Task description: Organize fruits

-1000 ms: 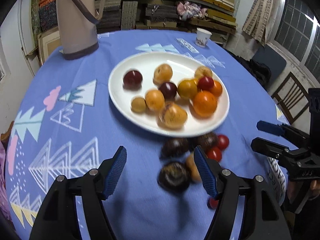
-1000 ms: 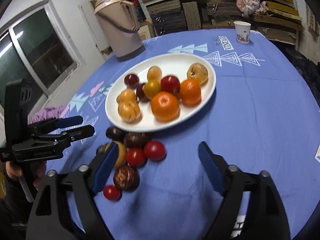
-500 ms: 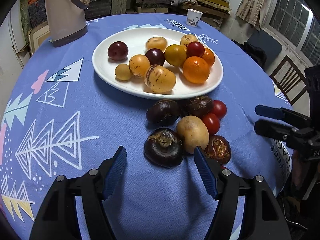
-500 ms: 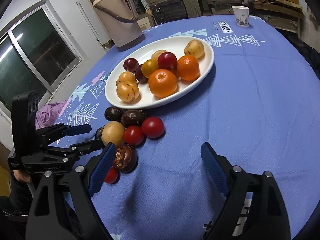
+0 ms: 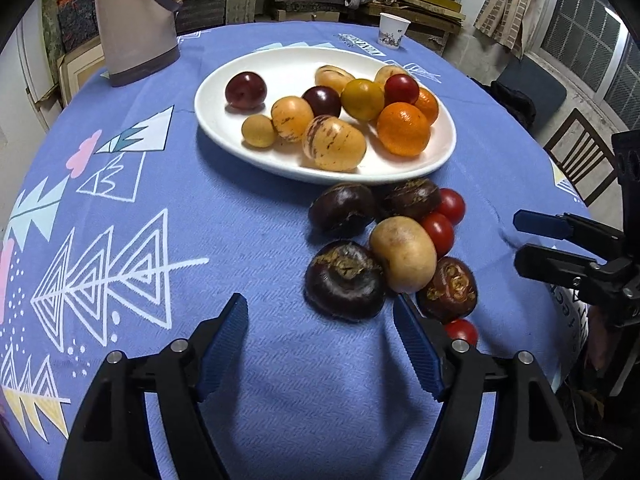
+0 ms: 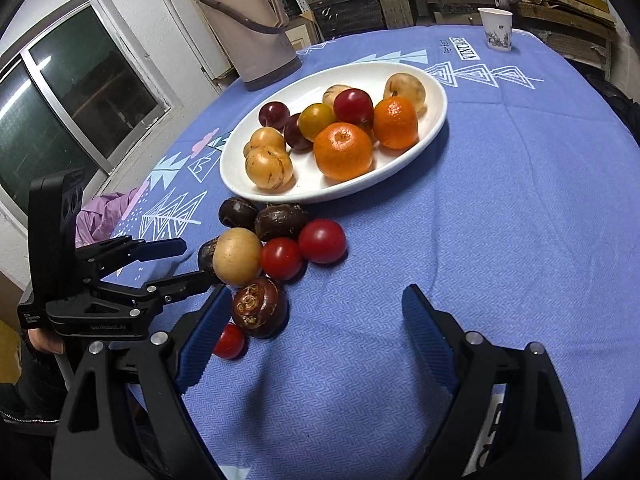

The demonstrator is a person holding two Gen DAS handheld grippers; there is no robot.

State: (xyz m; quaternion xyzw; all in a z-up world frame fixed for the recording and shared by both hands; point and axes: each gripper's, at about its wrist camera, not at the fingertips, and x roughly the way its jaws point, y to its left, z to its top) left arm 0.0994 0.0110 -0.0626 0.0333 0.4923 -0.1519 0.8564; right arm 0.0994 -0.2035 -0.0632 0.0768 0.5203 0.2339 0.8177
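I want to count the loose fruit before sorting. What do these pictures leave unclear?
- Small red tomato: left wrist view, half hidden behind the left claw's finger.
- Dark fruit: right wrist view, mostly hidden behind the tan fruit.
- Thermos: left wrist view, top cut off by the edge.
- Paper cup: print too small.

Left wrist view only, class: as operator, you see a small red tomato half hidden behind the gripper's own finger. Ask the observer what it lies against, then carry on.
Observer: The right wrist view shows more of the cherry tomato. It seems to lie against the dark brown fruit, close beside the right gripper.
Operator: Is that gripper holding anything?
Observer: No. Its jaws stand open with only bare tablecloth between them.
Operator: My view cuts off the top of the thermos. What is up there?
Observer: The thermos ends in a ribbed beige cap.
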